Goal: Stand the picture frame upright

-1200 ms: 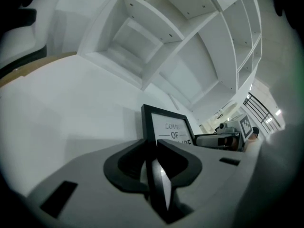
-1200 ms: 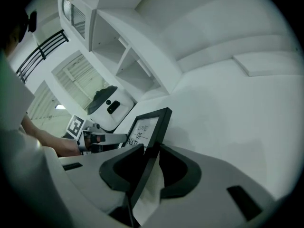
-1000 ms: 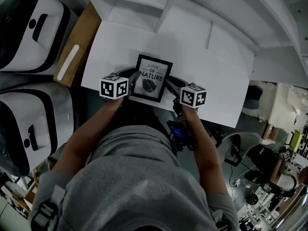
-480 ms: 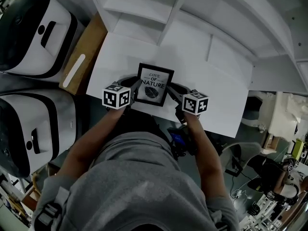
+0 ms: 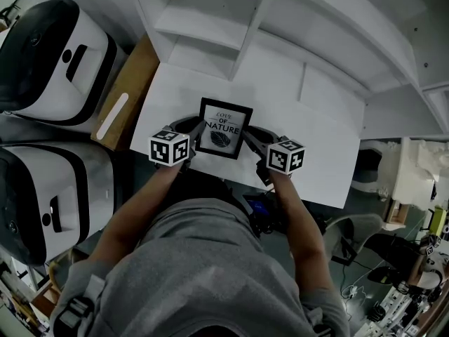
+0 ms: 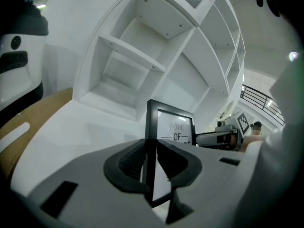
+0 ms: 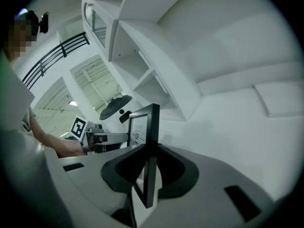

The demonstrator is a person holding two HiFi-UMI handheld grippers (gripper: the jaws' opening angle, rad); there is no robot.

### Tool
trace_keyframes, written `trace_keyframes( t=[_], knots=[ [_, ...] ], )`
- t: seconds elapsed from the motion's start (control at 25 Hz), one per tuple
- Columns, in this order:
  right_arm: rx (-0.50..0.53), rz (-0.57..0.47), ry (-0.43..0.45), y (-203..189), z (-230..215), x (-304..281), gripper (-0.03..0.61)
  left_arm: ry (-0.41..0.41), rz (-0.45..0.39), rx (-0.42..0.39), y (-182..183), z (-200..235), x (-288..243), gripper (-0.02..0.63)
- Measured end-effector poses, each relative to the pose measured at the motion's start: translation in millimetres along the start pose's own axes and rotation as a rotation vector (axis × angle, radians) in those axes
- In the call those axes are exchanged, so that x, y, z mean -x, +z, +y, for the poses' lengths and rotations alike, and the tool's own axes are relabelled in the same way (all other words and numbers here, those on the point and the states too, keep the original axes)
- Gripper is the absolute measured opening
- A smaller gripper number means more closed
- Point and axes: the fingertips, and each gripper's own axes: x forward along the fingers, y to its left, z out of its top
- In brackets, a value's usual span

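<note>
Picture frame held near upright over the white table, near its front edge. Clamped by left gripper and right gripper, one per side edge. Behind the table, white shelves; left, brown board.

Picture frame: black rectangular border, white print reading "LOVE OF NATURE" above leaf drawing; portrait; printed face toward person, top edge toward 12 o'clock; near upright; over near part of white table; left edge clamped by left tongs at 9 o'clock, right edge by right tongs at 3 o'clock; contact with table unclear
</note>
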Motion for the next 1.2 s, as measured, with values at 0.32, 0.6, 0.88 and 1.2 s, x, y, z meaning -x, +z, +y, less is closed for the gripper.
trace_keyframes(
  t=[0.32, 0.6, 0.88, 1.2],
  knots=[
    [0.038, -0.062, -0.001, 30.1, 8.5, 13.8, 0.086, -0.02, -0.063, -0.073, 36.8, -13.7, 3.3, 0.078],
    [0.074, -0.132, -0.017, 59.6, 14.2, 30.9, 0.084, -0.054, -0.108, -0.127, 69.9, -30.0, 3.2, 0.077],
    [0.108, -0.179, -0.024, 81.1, 24.5, 46.5, 0.083, -0.079, -0.141, -0.185, 96.6, -44.8, 6.7, 0.078],
    [0.138, -0.246, -0.023, 111.1, 34.3, 61.6, 0.083, -0.093, -0.192, -0.27, 134.5, -63.2, 15.5, 0.078]
  ],
)
